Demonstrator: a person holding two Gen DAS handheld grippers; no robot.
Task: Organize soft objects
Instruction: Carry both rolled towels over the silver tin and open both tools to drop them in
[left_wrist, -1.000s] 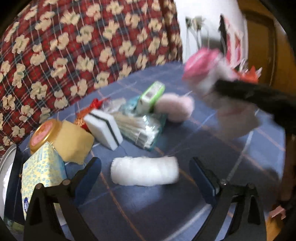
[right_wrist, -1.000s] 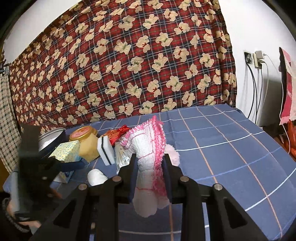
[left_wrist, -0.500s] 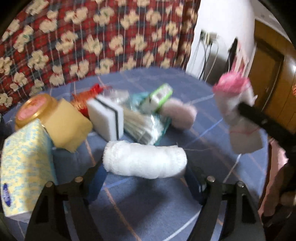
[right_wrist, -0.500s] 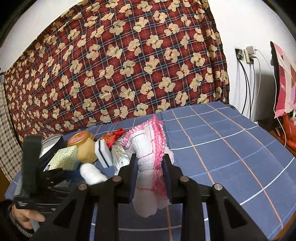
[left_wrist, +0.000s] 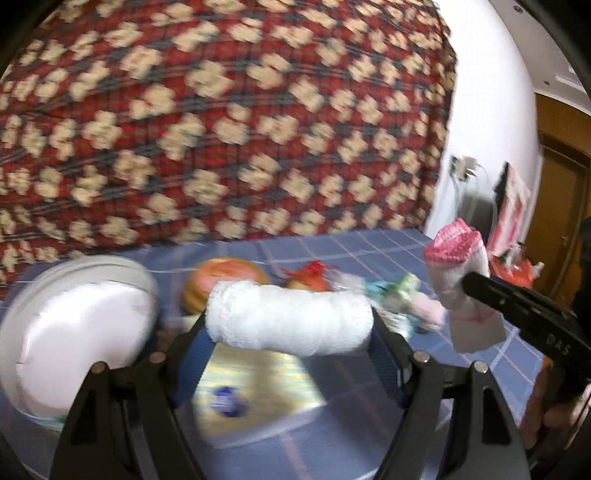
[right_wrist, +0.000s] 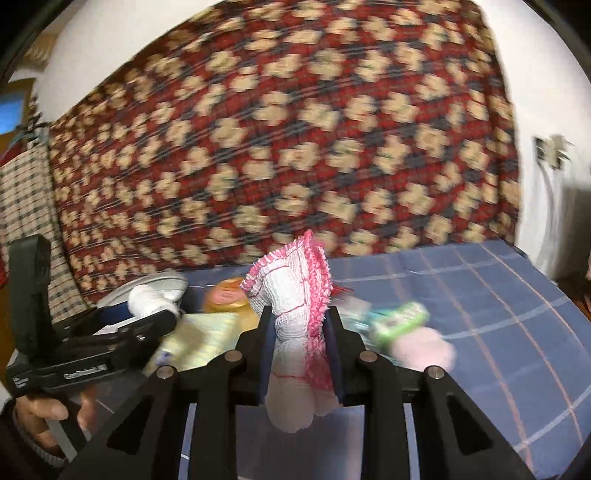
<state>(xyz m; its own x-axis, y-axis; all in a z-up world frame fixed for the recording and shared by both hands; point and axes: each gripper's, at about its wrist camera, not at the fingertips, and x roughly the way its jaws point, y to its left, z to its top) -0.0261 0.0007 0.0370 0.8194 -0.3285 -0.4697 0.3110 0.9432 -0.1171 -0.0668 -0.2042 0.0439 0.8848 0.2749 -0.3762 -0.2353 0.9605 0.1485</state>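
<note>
Left wrist — tongs gripping white towel roll, right wrist — pink-edged cloth.

A home bedroom is suggested by a blue checked bedsheet, a red bear-print blanket hung behind, a wall socket and a wooden door

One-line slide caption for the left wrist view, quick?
Left gripper lifts a rolled white towel above the cluttered blue table.

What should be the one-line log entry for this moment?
left gripper: shut on white towel roll, lifted | right gripper: shut on pink-edged cloth | table: items remain
</note>
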